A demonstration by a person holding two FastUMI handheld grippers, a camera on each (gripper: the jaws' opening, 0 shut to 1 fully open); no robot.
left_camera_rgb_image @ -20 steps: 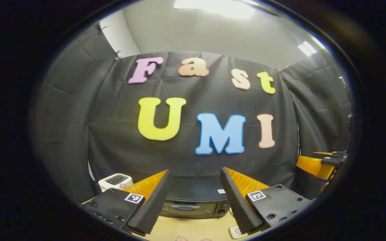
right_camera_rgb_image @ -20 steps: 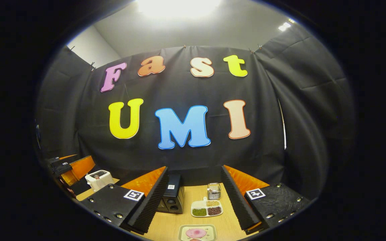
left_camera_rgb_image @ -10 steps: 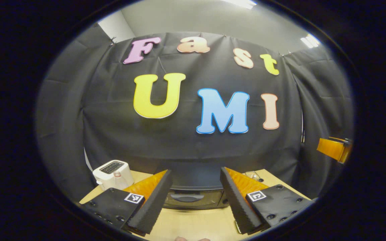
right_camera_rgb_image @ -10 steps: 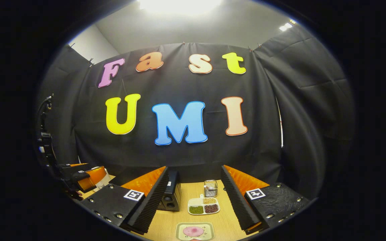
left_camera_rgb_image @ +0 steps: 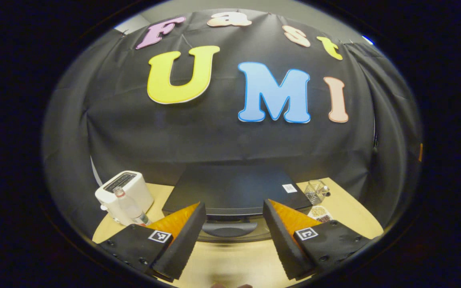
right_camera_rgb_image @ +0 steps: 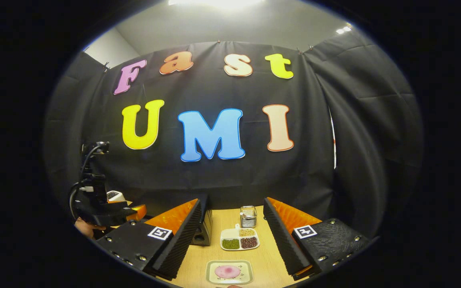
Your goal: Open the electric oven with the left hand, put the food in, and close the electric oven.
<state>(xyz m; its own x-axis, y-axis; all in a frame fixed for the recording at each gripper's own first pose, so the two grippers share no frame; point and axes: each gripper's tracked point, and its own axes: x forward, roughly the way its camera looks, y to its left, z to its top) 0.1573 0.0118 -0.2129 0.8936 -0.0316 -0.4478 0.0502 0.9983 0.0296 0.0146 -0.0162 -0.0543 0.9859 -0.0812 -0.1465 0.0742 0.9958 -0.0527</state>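
Note:
The black electric oven stands straight ahead in the left gripper view, its door shut and the door handle low between my fingers. My left gripper is open, just short of the handle, holding nothing. In the right gripper view my right gripper is open and empty above the table. A pink piece of food lies on a small square plate just below it. The oven's side shows behind my left finger. The left gripper and the hand holding it appear at the far left.
A white toaster and a clear bottle stand left of the oven. On its right stand a wire holder and a divided dish of beans. The light wooden table ends at the black cloth wall.
The left gripper has tipped down and come closer to the oven, which now looks larger with its handle between the fingers. The right gripper has barely moved.

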